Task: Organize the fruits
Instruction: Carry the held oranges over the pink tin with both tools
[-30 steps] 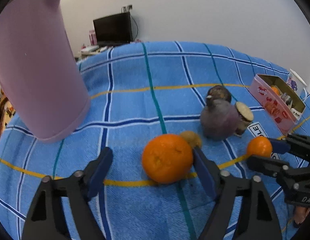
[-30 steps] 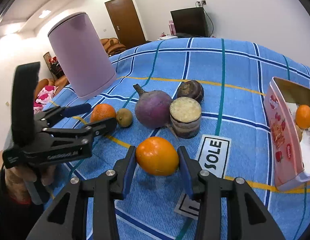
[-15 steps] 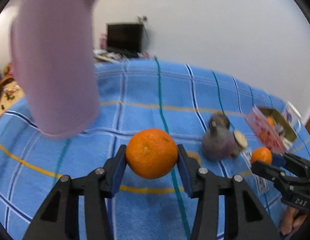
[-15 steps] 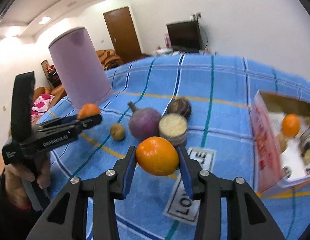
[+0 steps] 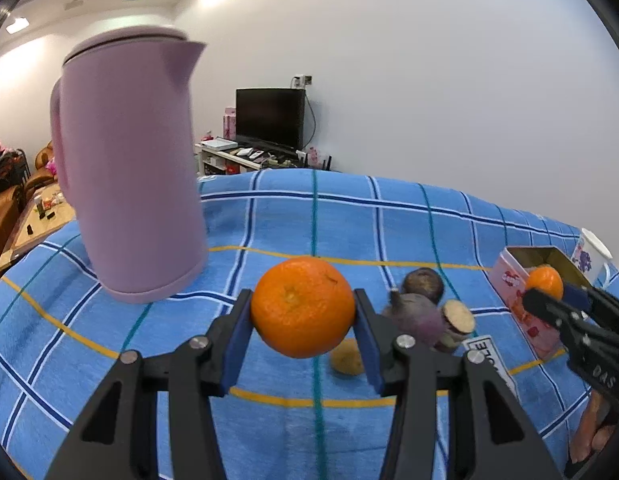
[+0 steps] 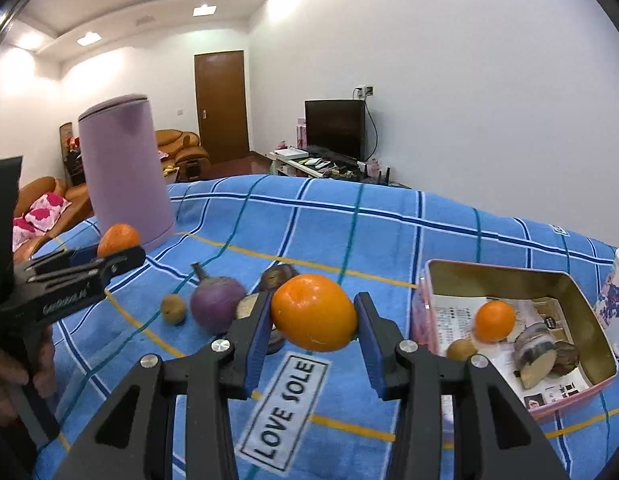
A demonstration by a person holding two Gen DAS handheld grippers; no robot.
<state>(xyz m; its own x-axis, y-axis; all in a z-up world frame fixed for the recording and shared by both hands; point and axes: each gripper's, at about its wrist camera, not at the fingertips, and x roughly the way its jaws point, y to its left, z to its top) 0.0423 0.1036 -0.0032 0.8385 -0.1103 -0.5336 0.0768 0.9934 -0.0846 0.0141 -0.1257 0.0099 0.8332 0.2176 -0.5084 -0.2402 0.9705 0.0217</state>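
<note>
Two oranges are off the blue checked cloth (image 6: 389,232) at once: my left gripper (image 5: 303,320) is clamped on one orange (image 5: 303,306), my right gripper (image 6: 314,320) on another orange (image 6: 314,318). Both should travel to the pink tin (image 6: 581,300) at my right, so I would bring the right one in first, keeping the left clear, and lower each into bare space beside the small orange (image 6: 494,321) inside. Blur softens the purple turnip (image 5: 415,314), and the tin's far contents are hard to name.
</note>
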